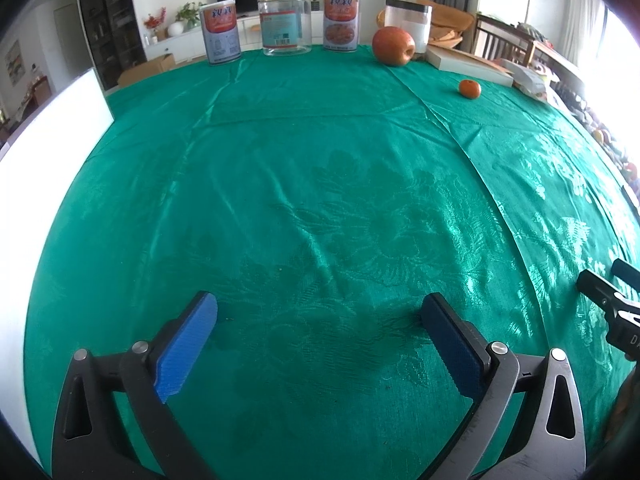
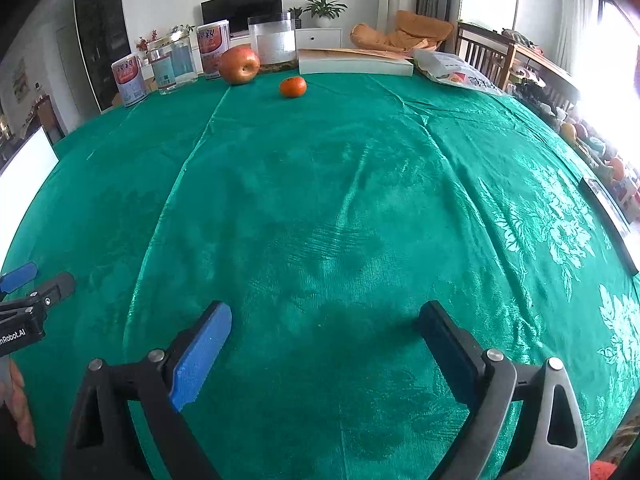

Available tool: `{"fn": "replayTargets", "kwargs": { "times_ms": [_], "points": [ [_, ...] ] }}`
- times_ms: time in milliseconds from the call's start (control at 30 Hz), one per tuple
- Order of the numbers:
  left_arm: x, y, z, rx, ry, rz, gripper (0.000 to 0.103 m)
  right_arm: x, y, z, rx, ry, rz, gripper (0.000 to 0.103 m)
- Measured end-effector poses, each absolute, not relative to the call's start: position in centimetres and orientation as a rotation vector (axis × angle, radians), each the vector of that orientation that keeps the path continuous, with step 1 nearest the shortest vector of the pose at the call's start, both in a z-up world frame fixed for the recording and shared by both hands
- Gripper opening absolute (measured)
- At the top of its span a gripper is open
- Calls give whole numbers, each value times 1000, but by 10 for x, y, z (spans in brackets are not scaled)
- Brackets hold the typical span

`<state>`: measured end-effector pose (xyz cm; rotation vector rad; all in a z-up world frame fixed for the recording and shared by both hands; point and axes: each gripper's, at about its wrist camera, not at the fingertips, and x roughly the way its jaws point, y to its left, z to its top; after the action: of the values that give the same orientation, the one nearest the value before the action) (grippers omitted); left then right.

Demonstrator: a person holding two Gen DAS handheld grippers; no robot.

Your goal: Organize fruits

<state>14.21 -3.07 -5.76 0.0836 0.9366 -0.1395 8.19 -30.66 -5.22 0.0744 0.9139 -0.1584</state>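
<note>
Nothing is gathered yet: both left tongs and right tongs are held wide open and empty, while apple and tangerine are left at twelve o'clock on the table.

both hand-held grippers, left hand-held gripper and right hand-held gripper, gape empty.

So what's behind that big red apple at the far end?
Right behind the apple stands a clear tub, beside a flat white box. The apple covers the tub's lower corner.
</note>
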Motion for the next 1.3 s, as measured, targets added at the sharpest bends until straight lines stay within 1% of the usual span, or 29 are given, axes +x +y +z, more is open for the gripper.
{"fn": "replayTargets", "kwargs": {
  "times_ms": [767,833,867,900,967,1033,1100,1167,1267,1300],
  "points": [
    [141,-30,-57,81,938,-139,103,81,-306,-53,75,915,-161,95],
    [141,-30,-57,79,939,-139,103,82,-307,-54,75,918,-168,97],
    [141,-30,-58,78,940,-139,103,82,-307,-54,78,924,-171,101],
    [142,-30,-58,79,940,-139,103,84,-308,-55,81,934,-166,103],
    [142,-29,-58,81,944,-143,102,85,-306,-55,73,943,-155,103],
    [147,-31,-56,102,987,-174,102,90,-305,-53,71,986,-129,103],
    [163,-38,-52,140,1084,-244,101,101,-307,-47,98,1038,-65,103],
    [185,-45,-41,144,1145,-315,101,118,-312,-34,114,1048,-13,103],
    [238,-56,-14,68,1199,-402,101,162,-328,-10,136,1056,41,103],
    [265,-63,-7,32,1247,-435,101,180,-336,-5,164,1070,58,103]
  ]
}}
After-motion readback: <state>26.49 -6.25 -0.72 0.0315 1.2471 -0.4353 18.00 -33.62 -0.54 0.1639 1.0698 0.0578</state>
